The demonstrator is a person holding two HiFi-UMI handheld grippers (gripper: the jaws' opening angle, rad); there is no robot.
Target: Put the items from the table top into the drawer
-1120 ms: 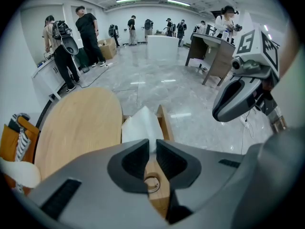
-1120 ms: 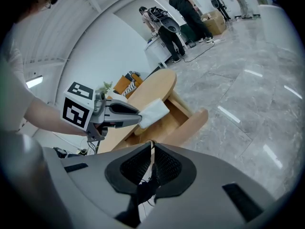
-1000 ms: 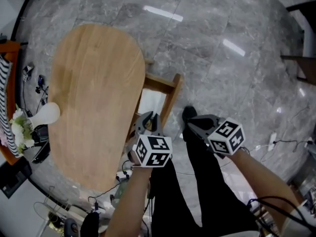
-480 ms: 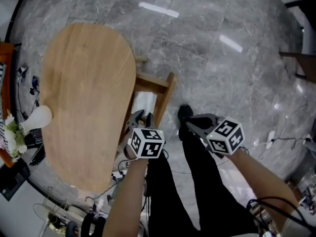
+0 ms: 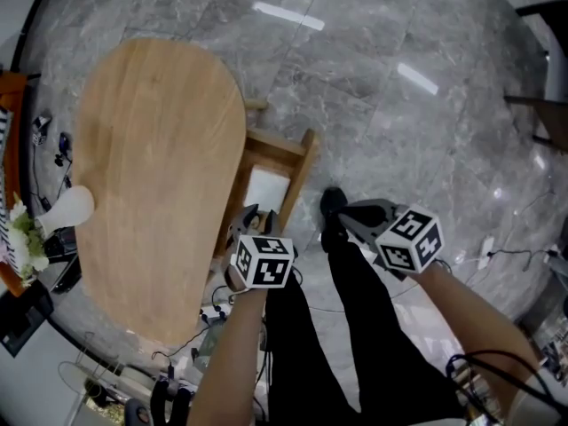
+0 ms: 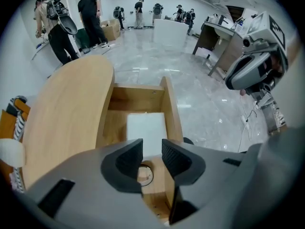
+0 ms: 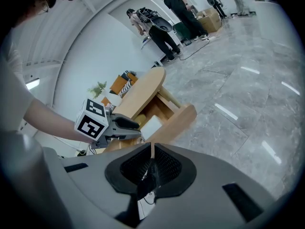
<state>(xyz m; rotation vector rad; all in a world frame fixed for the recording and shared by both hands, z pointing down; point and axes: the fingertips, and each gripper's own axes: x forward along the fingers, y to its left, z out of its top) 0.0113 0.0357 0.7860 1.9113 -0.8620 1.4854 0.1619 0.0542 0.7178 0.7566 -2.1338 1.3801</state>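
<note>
Left tool [image 6: 151,147] just spreading, pads clear of small round item [image 6: 144,174] lying in drawer's [image 6: 171,109] near end, w/ white block [image 6: 147,128] beyond. Prob light + stiff; grab across rim. Right tool [image 7: 151,162] pressed together.

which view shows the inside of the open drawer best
The left gripper view: it looks straight into the drawer, showing its floor and the white block inside. The head view shows it from above, partly under the table top. The right gripper view sees it sideways.
</note>
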